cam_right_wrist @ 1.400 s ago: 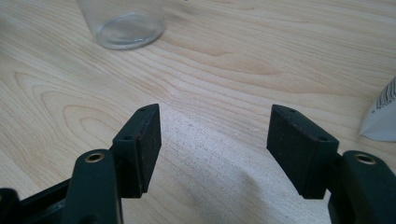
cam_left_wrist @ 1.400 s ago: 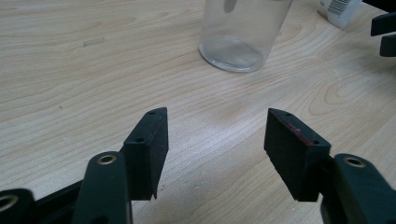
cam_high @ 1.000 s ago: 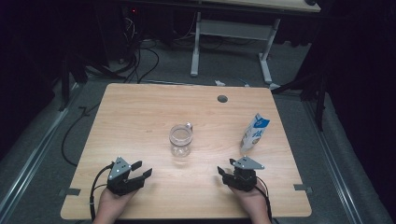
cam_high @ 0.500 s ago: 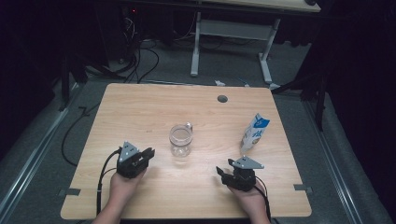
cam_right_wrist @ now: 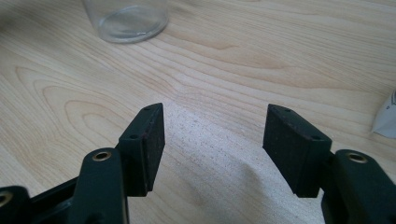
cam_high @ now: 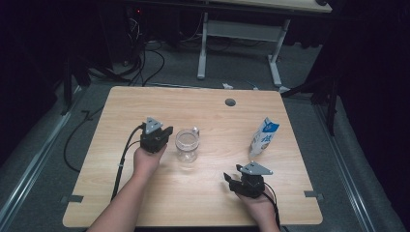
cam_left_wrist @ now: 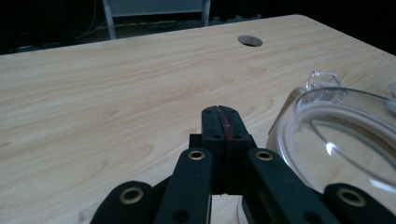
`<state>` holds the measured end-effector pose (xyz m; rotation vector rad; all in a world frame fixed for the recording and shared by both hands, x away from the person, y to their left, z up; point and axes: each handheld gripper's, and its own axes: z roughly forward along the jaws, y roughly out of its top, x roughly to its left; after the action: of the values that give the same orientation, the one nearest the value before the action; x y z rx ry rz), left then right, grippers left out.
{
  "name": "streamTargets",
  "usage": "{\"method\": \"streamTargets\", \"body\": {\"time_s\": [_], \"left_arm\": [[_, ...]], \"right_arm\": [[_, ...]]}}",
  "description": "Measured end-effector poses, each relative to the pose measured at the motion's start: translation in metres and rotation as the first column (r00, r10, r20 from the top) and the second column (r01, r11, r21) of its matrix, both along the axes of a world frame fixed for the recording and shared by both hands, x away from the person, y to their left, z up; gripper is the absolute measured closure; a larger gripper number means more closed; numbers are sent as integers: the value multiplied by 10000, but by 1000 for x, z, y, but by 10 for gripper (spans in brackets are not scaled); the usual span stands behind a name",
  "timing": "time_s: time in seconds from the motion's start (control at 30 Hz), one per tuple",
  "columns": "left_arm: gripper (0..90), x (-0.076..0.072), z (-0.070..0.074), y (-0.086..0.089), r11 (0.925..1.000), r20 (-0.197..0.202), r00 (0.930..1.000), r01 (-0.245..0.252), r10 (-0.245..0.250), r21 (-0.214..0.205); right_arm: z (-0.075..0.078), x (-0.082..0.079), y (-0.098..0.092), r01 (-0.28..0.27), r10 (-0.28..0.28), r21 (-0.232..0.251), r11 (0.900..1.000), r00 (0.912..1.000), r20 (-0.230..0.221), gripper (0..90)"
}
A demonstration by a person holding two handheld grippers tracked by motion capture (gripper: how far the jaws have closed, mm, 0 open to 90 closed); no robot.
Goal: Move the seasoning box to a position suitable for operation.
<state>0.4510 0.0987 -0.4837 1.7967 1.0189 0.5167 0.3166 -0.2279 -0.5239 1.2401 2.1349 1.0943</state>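
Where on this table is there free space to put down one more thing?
The far left quarter of the table, behind the left gripper, is bare. So is the strip between the grommet hole and the jar, and the near edge between both forearms. It is crowded around the jar and between the carton and the right gripper.

Two black grippers: left gripper point(cam_high: 167, 131) and right gripper point(cam_high: 231, 180), each topped by a grey three-cornered plate and trailing a black cable. Flat black jaws on linked bars with brass-ringed pivots. Bare forearms, no sleeves.
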Motion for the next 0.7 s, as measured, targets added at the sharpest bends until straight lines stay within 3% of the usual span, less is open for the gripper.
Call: {"method": "streamTargets", "body": {"time_s": [0.23, 0.33, 0.7], "left_arm": [[900, 7, -8, -12, 9982, -206, 9980, 594, -596, -69], [900, 4, -9, -13, 9970, -107, 9970, 765, -766, -148], [900, -25, -14, -12, 9910, 29, 9928, 1193, -1194, -613]], "right_arm": [[1, -1, -1, -13, 13, 72, 10000, 10000, -32, 390], [0, -1, 0, -25, 25, 15, 10000, 10000, -40, 390], [0, -2, 2, -12, 12, -14, 10000, 10000, -34, 388]]}}
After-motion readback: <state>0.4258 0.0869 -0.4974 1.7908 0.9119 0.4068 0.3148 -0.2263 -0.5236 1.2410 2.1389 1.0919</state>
